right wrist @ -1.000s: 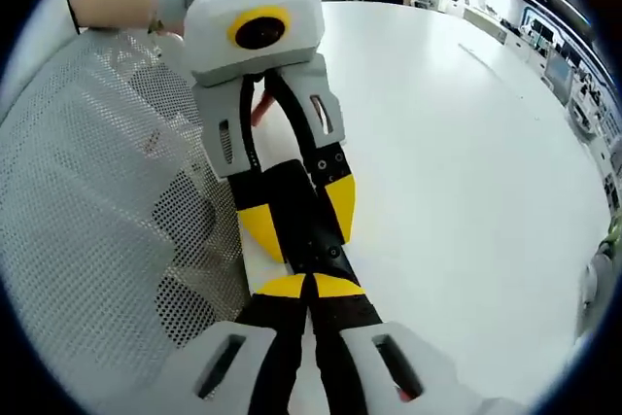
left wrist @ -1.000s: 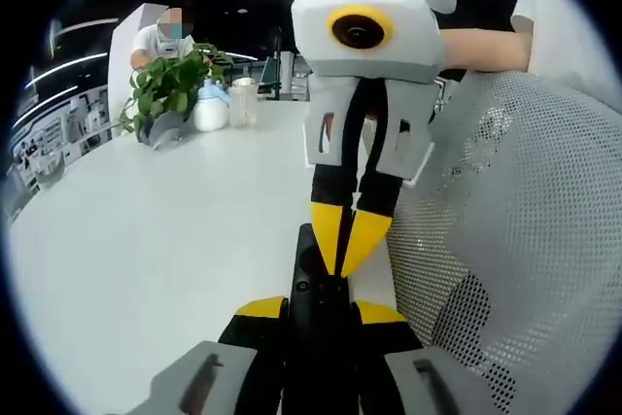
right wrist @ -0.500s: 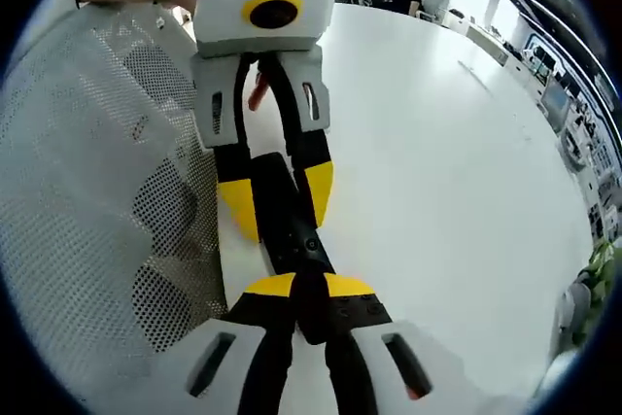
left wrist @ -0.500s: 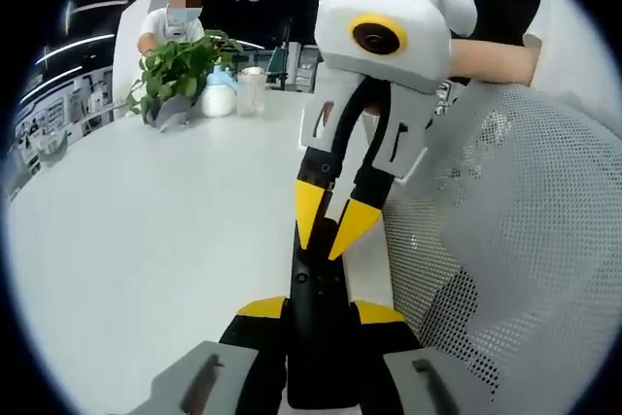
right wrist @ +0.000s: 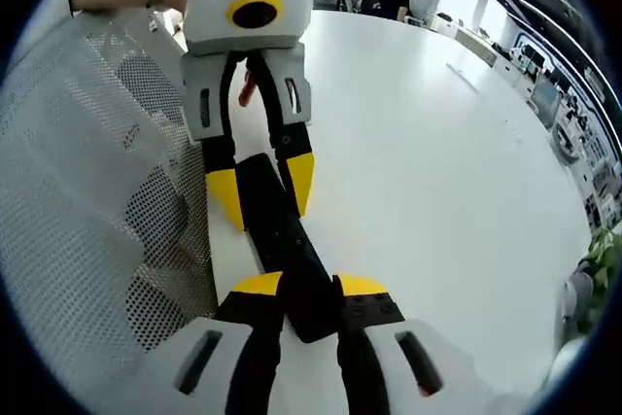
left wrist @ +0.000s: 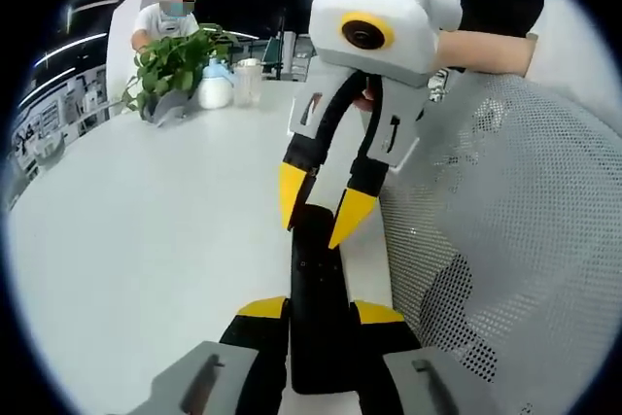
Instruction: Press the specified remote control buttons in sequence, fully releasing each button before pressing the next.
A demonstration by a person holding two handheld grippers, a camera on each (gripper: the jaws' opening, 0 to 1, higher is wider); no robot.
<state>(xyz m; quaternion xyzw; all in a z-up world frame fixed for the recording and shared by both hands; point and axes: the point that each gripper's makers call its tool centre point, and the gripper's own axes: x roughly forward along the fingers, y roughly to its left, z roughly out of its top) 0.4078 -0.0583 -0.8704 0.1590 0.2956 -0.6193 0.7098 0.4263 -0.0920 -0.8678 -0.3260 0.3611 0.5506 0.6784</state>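
At the far left a plant (left wrist: 175,65) is sitting on the white tabletop (left wrist: 146,221). Nearer, the left gripper (left wrist: 319,310) is clamping the near end of the black remote (left wrist: 316,269) between its fingers, holding it at the tabletop's edge. The remote's long axis is running straight away from that gripper, its far end pointing at the right gripper (left wrist: 321,206). There the fingers are standing spread, straddling that end, with neither tip resting on a button. I am judging this as a release between presses; how many presses are done or left I cannot tell. A mesh chair (left wrist: 505,201) is sitting at the right.
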